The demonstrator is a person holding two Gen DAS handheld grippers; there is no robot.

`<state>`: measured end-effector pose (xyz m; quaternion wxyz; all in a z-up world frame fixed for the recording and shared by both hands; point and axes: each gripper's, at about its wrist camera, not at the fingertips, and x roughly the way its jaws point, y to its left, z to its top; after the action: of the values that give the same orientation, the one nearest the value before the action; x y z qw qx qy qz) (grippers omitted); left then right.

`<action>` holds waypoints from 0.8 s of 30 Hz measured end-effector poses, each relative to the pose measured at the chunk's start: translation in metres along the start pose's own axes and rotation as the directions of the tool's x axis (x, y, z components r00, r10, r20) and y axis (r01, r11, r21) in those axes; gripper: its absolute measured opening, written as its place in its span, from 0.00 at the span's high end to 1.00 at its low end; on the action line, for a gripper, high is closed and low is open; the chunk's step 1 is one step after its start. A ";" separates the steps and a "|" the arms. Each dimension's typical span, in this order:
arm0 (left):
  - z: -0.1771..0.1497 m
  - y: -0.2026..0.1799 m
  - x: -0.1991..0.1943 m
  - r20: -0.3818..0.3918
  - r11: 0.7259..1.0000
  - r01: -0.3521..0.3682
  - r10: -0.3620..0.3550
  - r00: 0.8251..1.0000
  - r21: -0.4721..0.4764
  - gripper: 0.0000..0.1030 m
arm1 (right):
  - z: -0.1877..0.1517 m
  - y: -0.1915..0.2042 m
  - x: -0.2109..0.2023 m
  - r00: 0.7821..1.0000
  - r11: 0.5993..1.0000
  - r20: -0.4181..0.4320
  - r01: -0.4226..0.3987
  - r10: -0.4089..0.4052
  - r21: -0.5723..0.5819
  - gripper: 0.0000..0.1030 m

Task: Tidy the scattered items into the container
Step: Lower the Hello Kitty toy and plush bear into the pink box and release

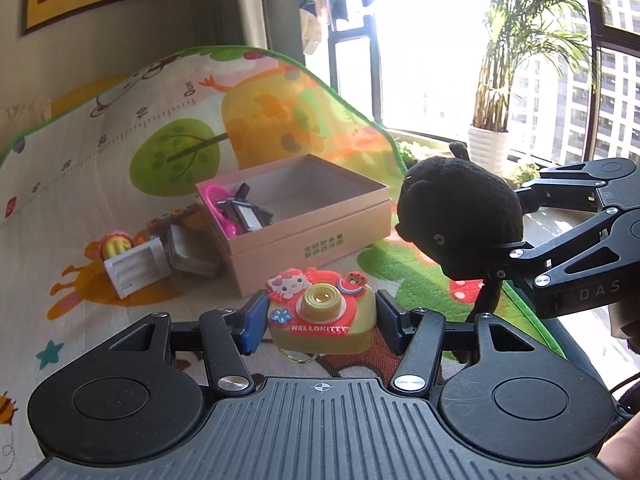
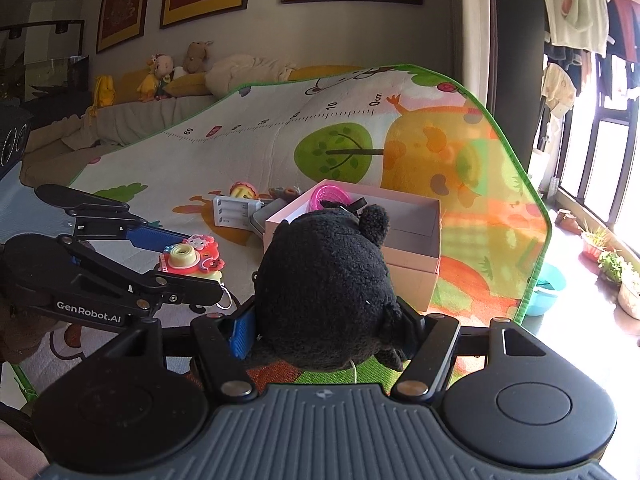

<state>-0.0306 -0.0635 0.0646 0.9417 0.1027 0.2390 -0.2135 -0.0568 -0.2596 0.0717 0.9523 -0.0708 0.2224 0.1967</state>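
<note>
Here, in the left wrist view, the left gripper (image 1: pixel 321 322) clamps a toy camera (image 1: pixel 322 316) between its blue pads (image 1: pixel 253 326), lens facing the viewer, long axis across the jaws; the open box (image 1: pixel 304 216) sits beyond on the mat (image 1: pixel 80 184), and to the right hangs a black plush toy (image 1: pixel 460 216). In the right wrist view, the right gripper (image 2: pixel 328 334) squeezes the plush toy (image 2: pixel 324 292), upright between its jaws, near the box (image 2: pixel 416 240); the left gripper (image 2: pixel 188 264) is at left.
</note>
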 end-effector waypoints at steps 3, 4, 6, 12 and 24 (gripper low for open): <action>0.014 0.007 0.006 0.022 1.000 -0.009 0.009 1.000 0.007 0.40 | 0.009 -0.012 0.003 1.000 0.999 0.004 -0.004 0.004 0.038 0.35; 0.020 0.010 0.009 0.030 1.000 -0.012 0.012 0.999 0.007 0.40 | 0.013 -0.017 0.005 1.000 0.998 0.006 -0.005 0.005 0.055 0.35; 0.030 0.015 0.013 0.045 1.000 -0.018 0.017 0.999 0.006 0.40 | 0.019 -0.027 0.008 1.000 0.996 0.007 -0.011 0.010 0.094 0.35; 0.065 0.026 0.035 0.089 0.999 -0.004 0.001 0.996 0.034 0.40 | 0.049 -0.055 0.019 1.000 0.991 0.030 -0.009 0.005 0.133 0.35; 0.107 0.068 0.137 0.080 1.000 0.015 -0.013 0.997 -0.019 0.31 | 0.119 -0.100 0.138 0.998 0.983 0.047 0.029 -0.038 0.183 0.30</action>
<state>0.1521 -0.0828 0.0958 0.9500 0.0832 0.2037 -0.2217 0.1448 -0.2770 0.1202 0.9632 0.0177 0.2143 0.1613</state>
